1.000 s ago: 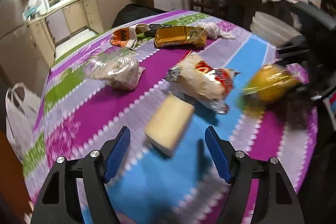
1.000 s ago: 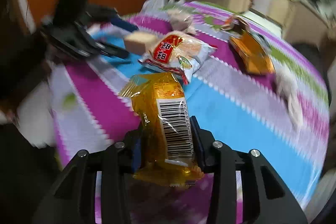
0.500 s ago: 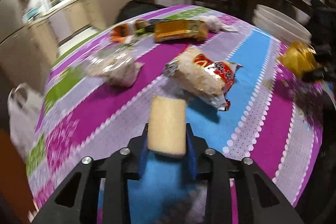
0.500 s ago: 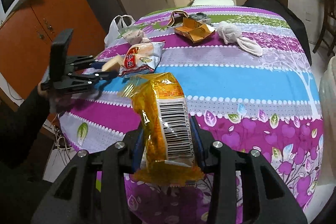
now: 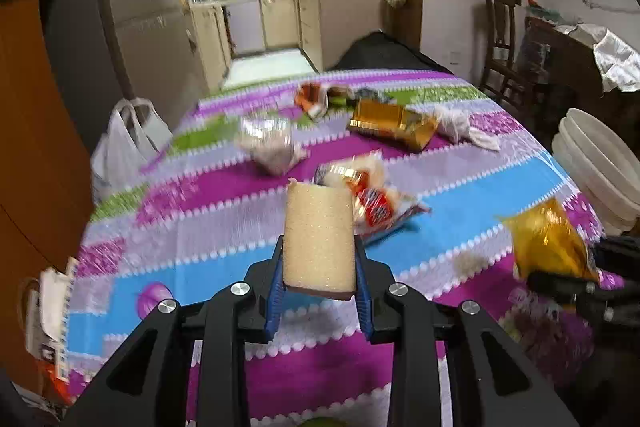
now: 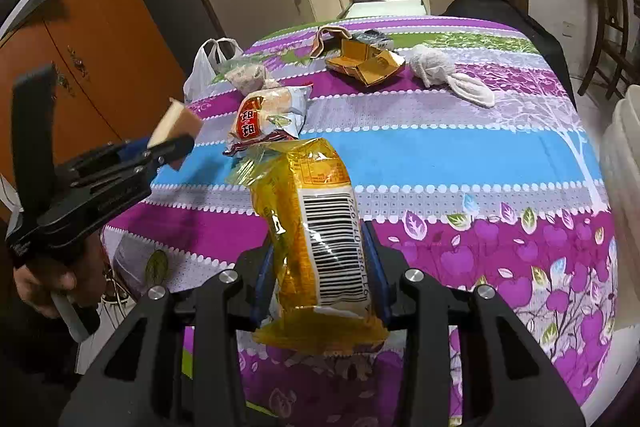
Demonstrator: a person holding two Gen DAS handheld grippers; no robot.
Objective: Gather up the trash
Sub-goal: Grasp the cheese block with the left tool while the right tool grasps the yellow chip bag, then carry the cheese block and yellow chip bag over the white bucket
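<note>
Each gripper's fingers grasp one item — sponge (image 5: 319,235), yellow wrapper (image 6: 316,243) — five litter the table (image 6: 460,155).

yellow packet (image 6: 320,227): a black barcode on a white panel is borne, with a row of digits beside it, too distorted to be read surely
red and white snack bag (image 6: 268,119): two large white characters on a red patch are shown, not legible
other wrappers: no text can be read
</note>
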